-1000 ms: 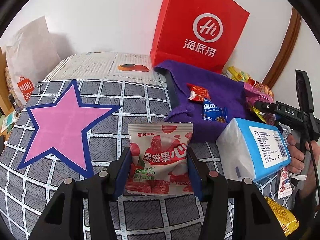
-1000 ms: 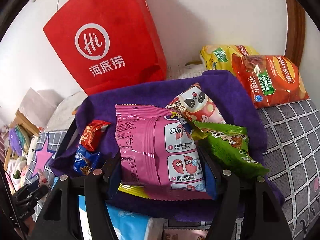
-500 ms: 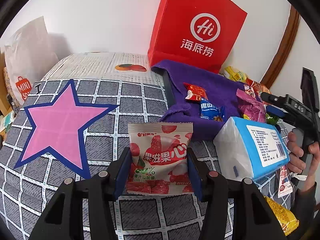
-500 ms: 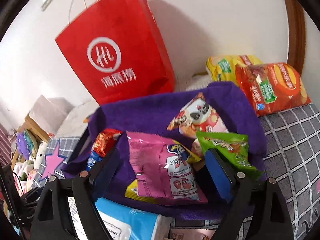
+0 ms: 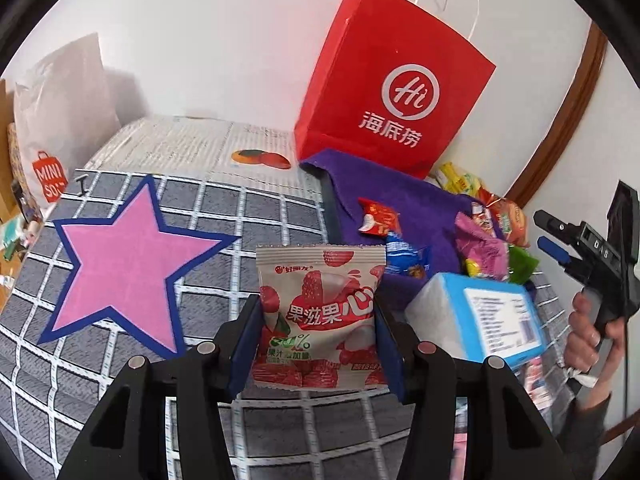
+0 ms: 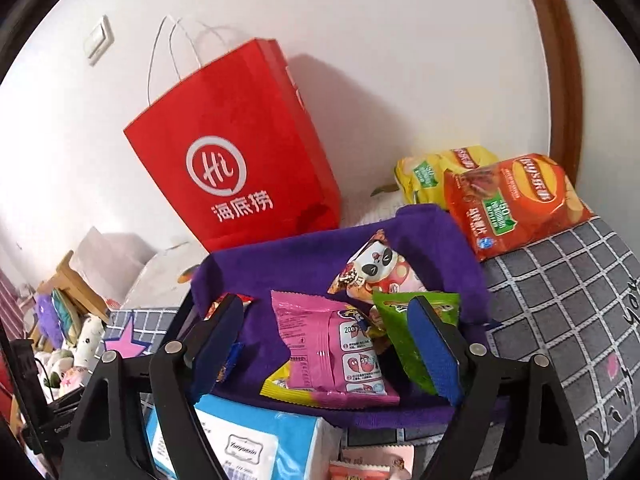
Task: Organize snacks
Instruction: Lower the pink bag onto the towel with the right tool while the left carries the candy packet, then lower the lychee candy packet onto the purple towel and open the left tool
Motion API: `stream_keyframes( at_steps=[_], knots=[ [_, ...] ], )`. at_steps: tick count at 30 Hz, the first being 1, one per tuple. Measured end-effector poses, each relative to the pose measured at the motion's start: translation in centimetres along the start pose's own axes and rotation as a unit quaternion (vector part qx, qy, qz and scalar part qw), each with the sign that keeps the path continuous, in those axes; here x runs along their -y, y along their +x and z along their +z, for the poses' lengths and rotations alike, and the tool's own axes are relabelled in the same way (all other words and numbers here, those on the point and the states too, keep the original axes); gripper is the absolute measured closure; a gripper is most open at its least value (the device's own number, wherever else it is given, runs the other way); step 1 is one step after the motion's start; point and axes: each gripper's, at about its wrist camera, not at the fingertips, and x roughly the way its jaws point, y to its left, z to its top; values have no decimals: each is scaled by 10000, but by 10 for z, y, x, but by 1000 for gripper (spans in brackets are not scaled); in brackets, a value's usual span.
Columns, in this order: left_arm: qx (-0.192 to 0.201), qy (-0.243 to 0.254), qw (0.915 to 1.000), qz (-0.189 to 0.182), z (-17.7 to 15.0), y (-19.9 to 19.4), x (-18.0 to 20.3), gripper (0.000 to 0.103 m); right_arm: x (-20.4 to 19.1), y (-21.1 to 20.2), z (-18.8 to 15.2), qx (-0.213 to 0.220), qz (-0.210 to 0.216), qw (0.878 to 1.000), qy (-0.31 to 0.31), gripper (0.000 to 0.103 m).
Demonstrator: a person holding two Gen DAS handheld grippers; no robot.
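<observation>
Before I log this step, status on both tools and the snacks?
Left tool shut on strawberry snack pack. Right tool open, jaws just widened, pink packet lying free on purple cloth. Blue tissue pack close below.

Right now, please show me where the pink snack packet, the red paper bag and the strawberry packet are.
pink snack packet (image 6: pixel 328 344): right wrist view, middle of its printed back.
red paper bag (image 6: pixel 236 168): right wrist view, front face at the white logo.
strawberry packet (image 5: pixel 320 312): left wrist view, centre of its front.
</observation>
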Motion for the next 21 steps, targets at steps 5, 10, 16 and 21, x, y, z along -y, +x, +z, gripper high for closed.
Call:
stream_keyframes(
  at_steps=[5,10,16,21],
  knots=[
    [-83,394,9992,-19,24,0,35,52,1,-13,2,155,-377,9991,-115,19],
    [22,609,9981,-12,56,16,69,52,7,-12,2,58,-530,9986,-72,19],
    [-109,721,9972,178,84,56,92,52,13,-11,2,56,-672,9977,-41,19],
    [-426,592,9968,333,98,97,93,52,16,-16,3,100,-633,9979,19,19]
  ],
)
